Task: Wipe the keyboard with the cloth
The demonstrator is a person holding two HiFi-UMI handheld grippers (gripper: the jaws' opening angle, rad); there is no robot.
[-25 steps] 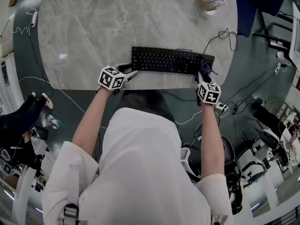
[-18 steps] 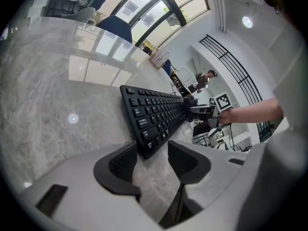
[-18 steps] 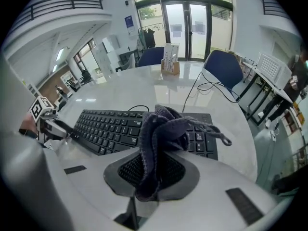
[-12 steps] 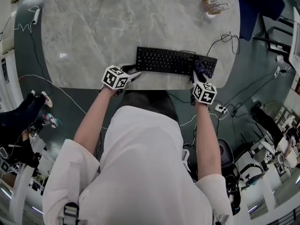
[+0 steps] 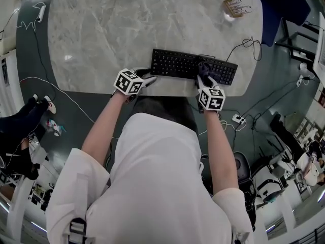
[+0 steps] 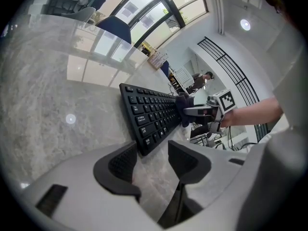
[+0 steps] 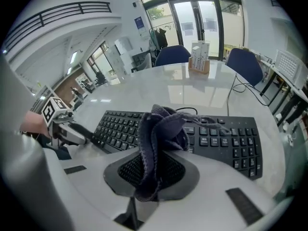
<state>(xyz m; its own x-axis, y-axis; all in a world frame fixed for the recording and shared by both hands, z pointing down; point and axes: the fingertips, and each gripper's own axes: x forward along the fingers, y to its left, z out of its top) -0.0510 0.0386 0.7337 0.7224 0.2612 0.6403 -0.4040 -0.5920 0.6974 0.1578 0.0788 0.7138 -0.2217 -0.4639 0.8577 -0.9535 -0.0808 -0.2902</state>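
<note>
A black keyboard (image 5: 175,64) lies near the front edge of the marble table (image 5: 111,29). My right gripper (image 5: 203,75) is shut on a dark blue-grey cloth (image 5: 204,67), which rests on the keys right of the keyboard's middle. In the right gripper view the bunched cloth (image 7: 160,134) stands up between the jaws, over the keyboard (image 7: 231,138). My left gripper (image 5: 147,78) is open at the keyboard's near left corner. In the left gripper view that corner of the keyboard (image 6: 151,119) lies just ahead of the parted jaws, with nothing between them.
A small stand of cards (image 5: 236,6) sits at the table's far right corner. The keyboard's cable (image 5: 248,41) loops off the right edge. A blue chair (image 5: 283,6) stands beyond the table at right. A power strip (image 5: 237,118) and wires lie on the floor.
My right gripper has slid left with the cloth, from the keyboard's right end toward its middle. The left gripper stays at the left corner.
</note>
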